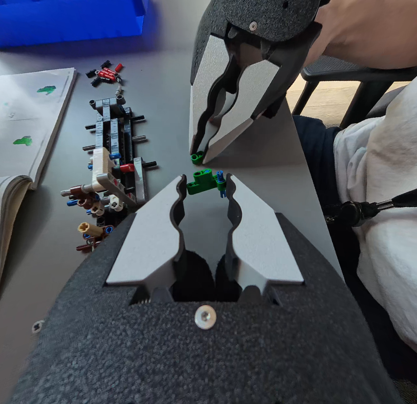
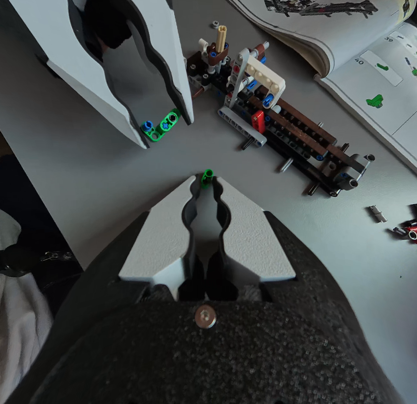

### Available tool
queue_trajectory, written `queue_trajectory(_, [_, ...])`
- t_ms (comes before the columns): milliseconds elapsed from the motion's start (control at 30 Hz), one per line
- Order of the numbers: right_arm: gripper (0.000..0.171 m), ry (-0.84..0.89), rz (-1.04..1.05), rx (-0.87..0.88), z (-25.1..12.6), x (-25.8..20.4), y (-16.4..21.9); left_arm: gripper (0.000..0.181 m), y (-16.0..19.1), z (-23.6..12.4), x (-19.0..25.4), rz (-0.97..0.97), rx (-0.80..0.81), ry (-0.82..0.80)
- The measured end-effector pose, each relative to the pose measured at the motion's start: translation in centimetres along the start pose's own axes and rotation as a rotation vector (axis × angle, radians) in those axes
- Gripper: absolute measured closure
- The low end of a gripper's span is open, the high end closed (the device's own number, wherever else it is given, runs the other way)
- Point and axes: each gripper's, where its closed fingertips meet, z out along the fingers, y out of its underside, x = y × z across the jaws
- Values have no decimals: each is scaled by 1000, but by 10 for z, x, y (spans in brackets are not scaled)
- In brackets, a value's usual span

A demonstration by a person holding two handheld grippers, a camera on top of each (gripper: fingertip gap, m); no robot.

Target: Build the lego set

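Left gripper (image 1: 205, 181) was clamped across a green T-shaped piece (image 1: 201, 181) carrying blue pins (image 1: 220, 183), held just above the grey table (image 1: 171, 104). Right gripper (image 2: 206, 179) pinched a small green connector (image 2: 207, 178) at its tips — both parts looked light, rigid, slick plastic; best gripped across flat faces. Chassis assembly (image 1: 117, 149) lay beside them.
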Motion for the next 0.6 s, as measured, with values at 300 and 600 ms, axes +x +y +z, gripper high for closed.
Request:
queue_trajectory(300, [165,-355,-264,346,-32,-34,-39,148,2,2,13,2,-20,102])
queue_trajectory(600, [165,-540,-229,373,-33,-50,-50,148,-7,-3,17,-23,40,158])
